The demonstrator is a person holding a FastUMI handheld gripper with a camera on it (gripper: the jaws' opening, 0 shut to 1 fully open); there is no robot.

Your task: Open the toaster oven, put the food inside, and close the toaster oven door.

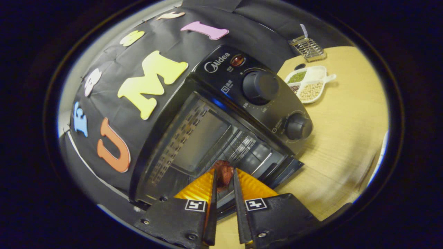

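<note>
A: What do you have in the gripper view?

B: My claw [224, 183] is pinching the food [224, 174], a dark reddish chunk, with both fingers pressed on it near the tips. It sits between them, just in front of the toaster oven [221, 121], right at the mouth of its open cavity.

A: So the door is down?

B: I judge so. The door [282, 169] looks dropped open just beyond the right finger, and I see straight in to the back wall and the ribbed side wall. Opening is done, then. The food is not yet set down inside, so placing it, letting go and shutting the door are all left.

A: Anything around that could get in my way?

B: On the wooden surface [346, 138] beyond the oven there's a white divided dish [309, 83] with beans and grains in its compartments, and farther off a small wire rack [307, 47]. Both are well apart from my path. The two knobs [260, 87] sit on the oven's control panel, beside the opening.

A: What's the risk?

B: My guess is the lowered door itself: I need to carry the food in over it without knocking it, then clear the claw before swinging it shut
</note>
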